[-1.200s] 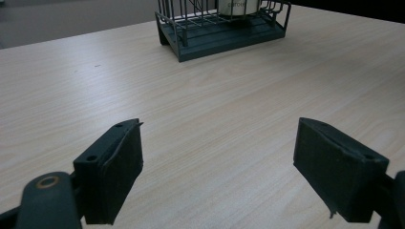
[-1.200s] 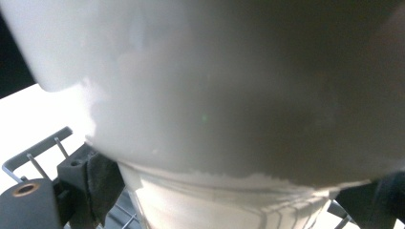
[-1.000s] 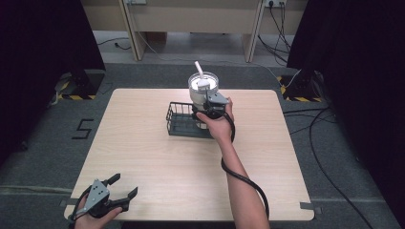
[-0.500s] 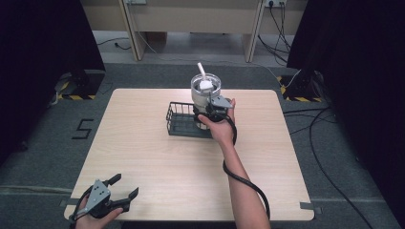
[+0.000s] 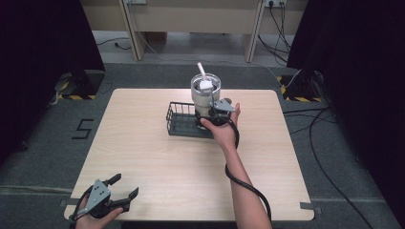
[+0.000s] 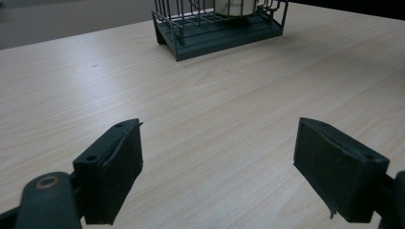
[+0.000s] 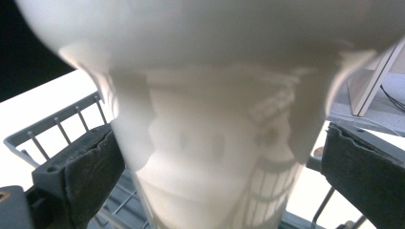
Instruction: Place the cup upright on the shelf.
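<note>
A white tumbler (image 5: pixel 205 93) with a clear lid and a white straw stands upright in the right end of a dark wire basket (image 5: pixel 179 121) at the table's far middle. My right gripper (image 5: pixel 207 114) reaches in from the near side, and its jaws stand wide apart on either side of the tumbler's narrow lower part (image 7: pixel 215 143). The left jaw is close against it, and a small gap shows at the right jaw. My left gripper (image 5: pixel 125 186) rests open at the near left table edge, pointing toward the basket (image 6: pixel 215 36), with nothing between its jaws.
The light wooden table (image 5: pixel 143 152) is bare between the two grippers. A black cable (image 5: pixel 243 183) trails from the right gripper along the forearm. Dark curtains and floor cables surround the table.
Almost nothing: the right hand and tumbler have shifted very slightly to the right. The left gripper has stayed where it was.
</note>
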Motion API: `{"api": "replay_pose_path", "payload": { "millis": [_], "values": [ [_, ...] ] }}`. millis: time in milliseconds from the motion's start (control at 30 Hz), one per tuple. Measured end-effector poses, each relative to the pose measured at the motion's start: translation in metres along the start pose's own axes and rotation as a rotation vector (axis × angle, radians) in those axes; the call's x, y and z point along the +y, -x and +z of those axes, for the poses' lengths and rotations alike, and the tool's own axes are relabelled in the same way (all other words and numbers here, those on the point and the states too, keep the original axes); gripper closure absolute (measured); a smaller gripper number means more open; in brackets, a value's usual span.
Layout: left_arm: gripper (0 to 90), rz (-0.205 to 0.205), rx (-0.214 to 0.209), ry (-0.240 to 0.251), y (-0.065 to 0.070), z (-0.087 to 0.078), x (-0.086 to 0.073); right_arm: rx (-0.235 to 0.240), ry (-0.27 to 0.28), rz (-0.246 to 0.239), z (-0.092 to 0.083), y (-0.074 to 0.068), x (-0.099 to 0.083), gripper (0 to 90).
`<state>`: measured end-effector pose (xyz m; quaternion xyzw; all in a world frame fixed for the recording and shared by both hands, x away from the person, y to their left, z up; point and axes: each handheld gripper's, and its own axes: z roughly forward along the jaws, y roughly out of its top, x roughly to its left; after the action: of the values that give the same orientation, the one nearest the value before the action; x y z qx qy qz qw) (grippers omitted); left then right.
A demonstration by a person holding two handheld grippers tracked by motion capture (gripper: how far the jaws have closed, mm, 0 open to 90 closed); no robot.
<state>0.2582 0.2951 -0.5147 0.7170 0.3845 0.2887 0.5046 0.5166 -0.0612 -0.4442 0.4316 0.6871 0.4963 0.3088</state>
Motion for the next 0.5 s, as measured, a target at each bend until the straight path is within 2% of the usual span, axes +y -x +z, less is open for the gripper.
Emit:
{"api": "replay_pose_path", "payload": {
  "millis": [500],
  "values": [
    [15.7,0.006,0.005,-0.001,0.001,0.0,0.0,-0.011,0.005,0.006,-0.021,0.005,-0.004,4.2]
  ]
}}
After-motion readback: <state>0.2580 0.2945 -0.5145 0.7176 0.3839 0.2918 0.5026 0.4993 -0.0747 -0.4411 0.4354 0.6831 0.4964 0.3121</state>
